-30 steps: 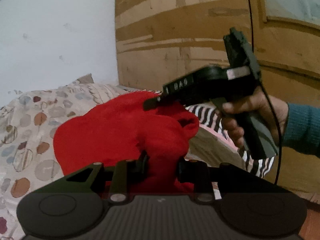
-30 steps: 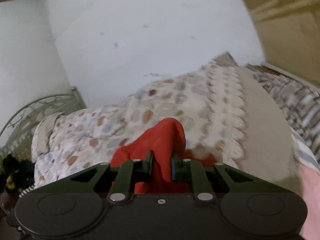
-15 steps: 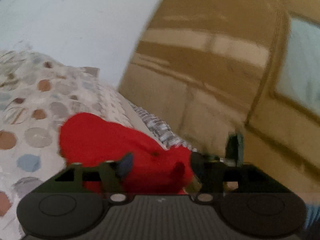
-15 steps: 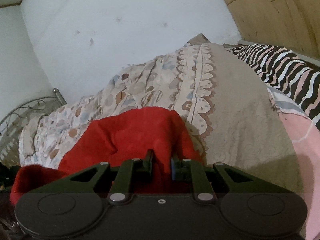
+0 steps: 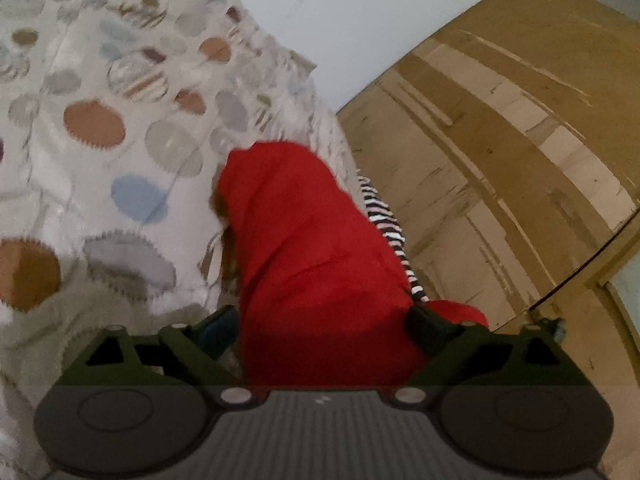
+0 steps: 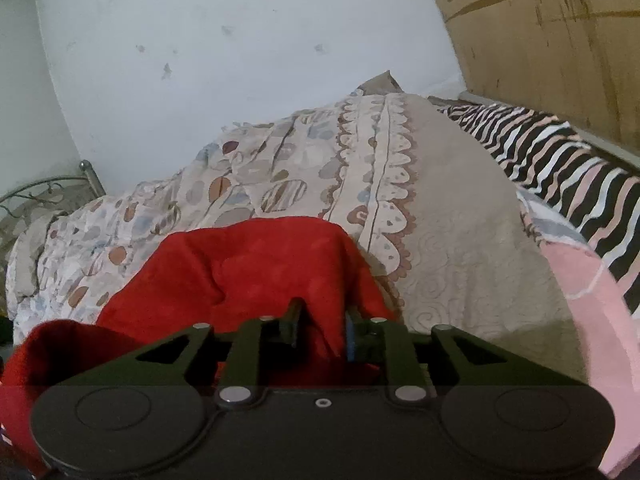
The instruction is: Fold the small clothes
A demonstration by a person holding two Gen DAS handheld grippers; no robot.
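1. Black fingers of the left gripper (image 5: 322, 326) stand wide apart, having just been opening; the red garment (image 5: 308, 248) lies between them, and neither pad appears to press on it.
2. Through the right wrist view, the right gripper (image 6: 322, 330) has its jaws narrowly apart, having just been opening, with a fold of the red garment (image 6: 248, 272) standing in the gap; the blue pad on the right finger looks to touch the cloth, but whether the fold is pinched cannot be told.
3. Red cloth spreads in a heap on the patterned bedspread (image 6: 280, 184), which bears brown, grey and blue spots and a scalloped border.
4. Beside it, toward the right, lies a zebra-striped blanket (image 6: 560, 156) with a pink cloth (image 6: 592, 300) just below it.
5. Behind the bed stand a white wall (image 6: 240, 60) and a wooden panel (image 5: 500, 160).
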